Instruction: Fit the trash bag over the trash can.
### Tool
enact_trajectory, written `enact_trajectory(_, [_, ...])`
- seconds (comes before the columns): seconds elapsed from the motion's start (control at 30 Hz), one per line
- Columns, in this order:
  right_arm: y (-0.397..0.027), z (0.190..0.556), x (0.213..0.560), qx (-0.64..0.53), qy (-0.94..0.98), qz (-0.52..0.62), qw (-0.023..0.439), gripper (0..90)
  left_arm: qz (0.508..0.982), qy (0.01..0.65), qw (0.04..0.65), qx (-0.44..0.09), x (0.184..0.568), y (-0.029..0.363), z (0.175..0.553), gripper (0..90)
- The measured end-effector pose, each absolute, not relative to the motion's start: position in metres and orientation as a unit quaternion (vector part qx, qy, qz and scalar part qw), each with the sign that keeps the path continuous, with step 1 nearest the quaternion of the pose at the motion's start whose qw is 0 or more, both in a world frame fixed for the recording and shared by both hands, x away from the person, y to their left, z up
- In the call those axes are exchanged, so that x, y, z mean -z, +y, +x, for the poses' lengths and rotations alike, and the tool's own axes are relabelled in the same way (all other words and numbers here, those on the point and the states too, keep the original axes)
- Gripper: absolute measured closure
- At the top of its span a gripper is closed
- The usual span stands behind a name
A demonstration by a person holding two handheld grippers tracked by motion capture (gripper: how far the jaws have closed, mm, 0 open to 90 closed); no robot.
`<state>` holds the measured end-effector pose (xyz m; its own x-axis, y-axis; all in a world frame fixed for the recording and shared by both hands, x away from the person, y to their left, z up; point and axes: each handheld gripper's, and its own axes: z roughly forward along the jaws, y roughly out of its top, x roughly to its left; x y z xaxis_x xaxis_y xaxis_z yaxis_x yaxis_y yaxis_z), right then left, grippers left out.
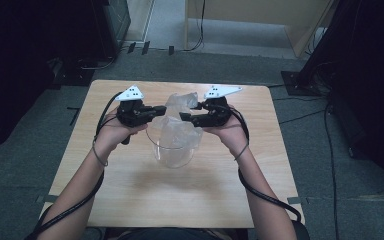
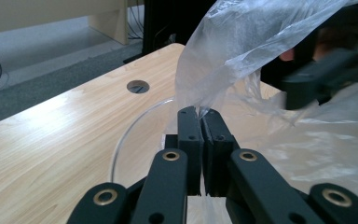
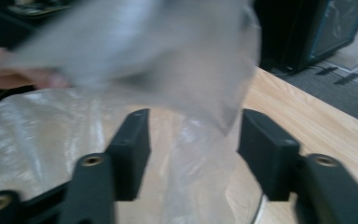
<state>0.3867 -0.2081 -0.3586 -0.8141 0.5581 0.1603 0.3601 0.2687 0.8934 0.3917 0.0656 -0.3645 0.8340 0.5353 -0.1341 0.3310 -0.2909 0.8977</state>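
On my feed: bench is light wood, fine straight grain, with a dark round hole in it. Plastic bag clear, milky-white where it creases. Bowl under it clear glass. Left gripper and right gripper both matte black with brass-coloured pivot rings (top plates light grey with dark dots). Fingers black. Floor grey carpet.
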Motion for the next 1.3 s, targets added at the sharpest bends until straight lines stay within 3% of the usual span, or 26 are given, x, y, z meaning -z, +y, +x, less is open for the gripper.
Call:
enact_trajectory(0.17, [-0.207, 0.393, 0.365, -0.536, 0.783, 0.301, 0.096, 57.6, 0.799, 0.27, 0.529, -0.097, 0.364, 0.067, 0.389, 89.4])
enact_trajectory(0.2, [-0.207, 0.395, 0.366, -0.534, 0.784, 0.303, 0.096, 69.1, 0.799, 0.271, 0.528, -0.098, 0.364, 0.068, 0.389, 89.5])
enact_trajectory(0.27, [-0.208, 0.398, 0.367, -0.529, 0.786, 0.305, 0.095, 79.6, 0.799, 0.278, 0.524, -0.101, 0.364, 0.074, 0.389, 89.8])
enact_trajectory(0.5, [-0.225, 0.401, 0.362, -0.517, 0.793, 0.31, 0.089, 89.0, 0.787, 0.31, 0.522, -0.11, 0.363, 0.105, 0.393, 90.0])
enact_trajectory(0.9, [-0.256, 0.4, 0.363, -0.476, 0.821, 0.311, 0.051, 89.4, 0.802, 0.328, 0.49, -0.091, 0.38, 0.133, 0.394, 90.0])
enact_trajectory(0.93, [-0.253, 0.399, 0.363, -0.47, 0.829, 0.299, 0.057, 76.2, 0.803, 0.323, 0.492, -0.096, 0.381, 0.132, 0.393, 87.4])
enact_trajectory(0.97, [-0.253, 0.399, 0.363, -0.47, 0.829, 0.299, 0.057, 76.2, 0.8, 0.322, 0.499, -0.093, 0.381, 0.13, 0.393, 87.4])
enact_trajectory(1.07, [-0.248, 0.398, 0.361, -0.483, 0.825, 0.284, 0.078, 59.6, 0.795, 0.313, 0.511, -0.097, 0.377, 0.126, 0.392, 77.6])
enact_trajectory(1.2, [-0.246, 0.395, 0.356, -0.496, 0.818, 0.274, 0.104, 52.5, 0.79, 0.296, 0.524, -0.12, 0.371, 0.123, 0.389, 63.3])
enact_trajectory(1.3, [-0.246, 0.395, 0.353, -0.505, 0.812, 0.27, 0.113, 52.9, 0.784, 0.286, 0.536, -0.126, 0.368, 0.121, 0.39, 61.6])
